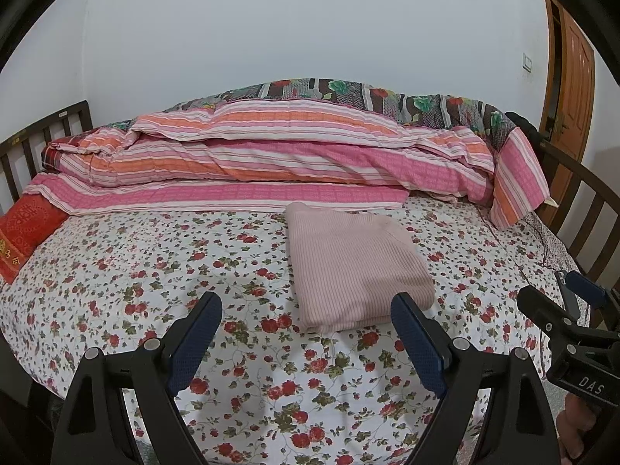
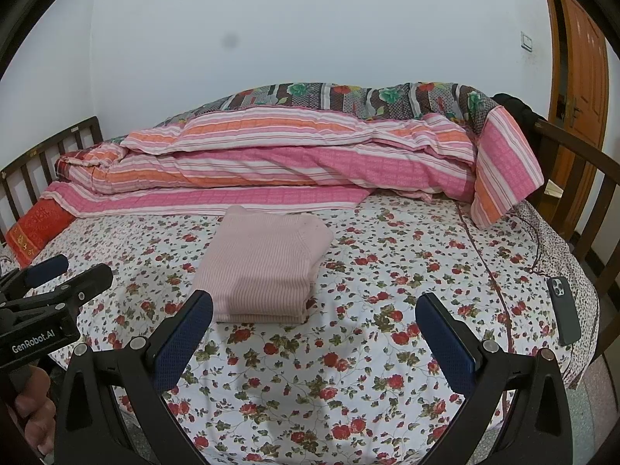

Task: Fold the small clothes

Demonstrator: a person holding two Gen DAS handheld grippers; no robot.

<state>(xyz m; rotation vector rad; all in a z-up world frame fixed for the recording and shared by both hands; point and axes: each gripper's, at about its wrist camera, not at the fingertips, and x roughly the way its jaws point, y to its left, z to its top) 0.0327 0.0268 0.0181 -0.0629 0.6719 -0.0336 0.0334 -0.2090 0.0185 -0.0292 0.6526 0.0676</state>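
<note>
A pale pink ribbed garment (image 1: 354,267) lies folded into a neat rectangle on the floral bedsheet (image 1: 155,271); it also shows in the right wrist view (image 2: 263,263). My left gripper (image 1: 306,310) is open and empty, held above the sheet just in front of the garment's near edge. My right gripper (image 2: 314,310) is open and empty, with the garment's near edge just past its left finger. Each gripper shows at the side of the other's view: the right one (image 1: 558,298), the left one (image 2: 69,271).
A rolled pink and orange striped quilt (image 1: 271,159) lies along the back of the bed. A red cushion (image 1: 23,232) sits at the far left. A dark phone (image 2: 564,310) lies near the bed's right edge. Wooden rails (image 2: 581,178) bound the bed; a door (image 2: 581,58) stands at right.
</note>
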